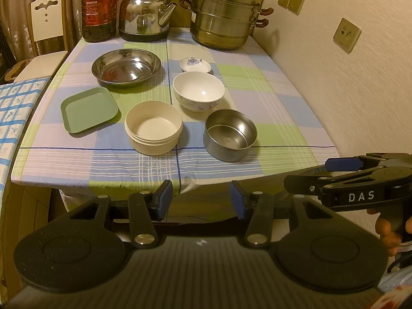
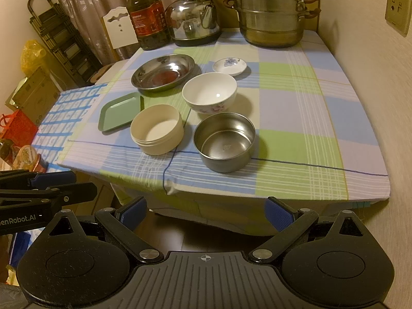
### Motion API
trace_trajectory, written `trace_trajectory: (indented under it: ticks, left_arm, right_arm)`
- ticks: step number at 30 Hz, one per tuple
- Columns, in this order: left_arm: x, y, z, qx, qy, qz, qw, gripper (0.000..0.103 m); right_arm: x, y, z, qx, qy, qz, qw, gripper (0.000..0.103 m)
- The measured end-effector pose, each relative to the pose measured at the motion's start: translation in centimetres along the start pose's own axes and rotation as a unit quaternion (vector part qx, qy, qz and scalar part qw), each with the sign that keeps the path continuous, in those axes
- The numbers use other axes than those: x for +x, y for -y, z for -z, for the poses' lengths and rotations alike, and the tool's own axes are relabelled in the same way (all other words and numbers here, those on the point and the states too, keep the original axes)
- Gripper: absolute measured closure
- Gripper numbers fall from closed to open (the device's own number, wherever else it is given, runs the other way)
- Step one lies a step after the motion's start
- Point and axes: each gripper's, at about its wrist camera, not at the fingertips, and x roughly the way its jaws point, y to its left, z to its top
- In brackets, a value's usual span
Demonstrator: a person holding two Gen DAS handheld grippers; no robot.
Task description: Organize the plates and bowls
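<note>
I have both tools held short of the bench's near edge, neither one over the cloth. My left tool (image 1: 201,197) has its blue pads parted with nothing between them. My right tool (image 2: 206,212) stands wider, also with nothing in it. In the left wrist view the right tool juts in from the right side, with fingers of a hand (image 1: 390,233) wrapped on its grip.

Ahead of the tools the bench (image 2: 322,118) carries a checked cloth with six pieces of tableware, all apart from the tools. Nearest, straight ahead of my right tool, sits the steel bowl (image 2: 224,142), upright. Just to its left is the cream round container (image 2: 157,132), close beside it; I cannot tell whether they touch. Further left and slightly beyond lies the green square plate (image 2: 120,113), flat. Behind the steel bowl stands the white flowered bowl (image 2: 209,92), near it. Beyond that, the small flowered saucer (image 2: 230,66) sits to the right and the wide steel dish (image 2: 162,72) to the left.

At the far end of the bench stand an oil bottle (image 2: 147,16), a kettle (image 2: 195,19) and a stacked steamer pot (image 2: 271,13).
</note>
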Motion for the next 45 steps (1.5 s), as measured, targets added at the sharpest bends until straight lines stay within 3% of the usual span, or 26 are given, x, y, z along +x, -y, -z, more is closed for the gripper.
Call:
trace_trajectory:
  ticks: [45]
  left_arm:
    - [0.37, 0.19, 0.03, -0.001, -0.003, 0.000, 1.0000, 0.057]
  right_arm:
    - [0.38, 0.54, -0.78, 0.000, 0.000, 0.001, 1.000, 0.005]
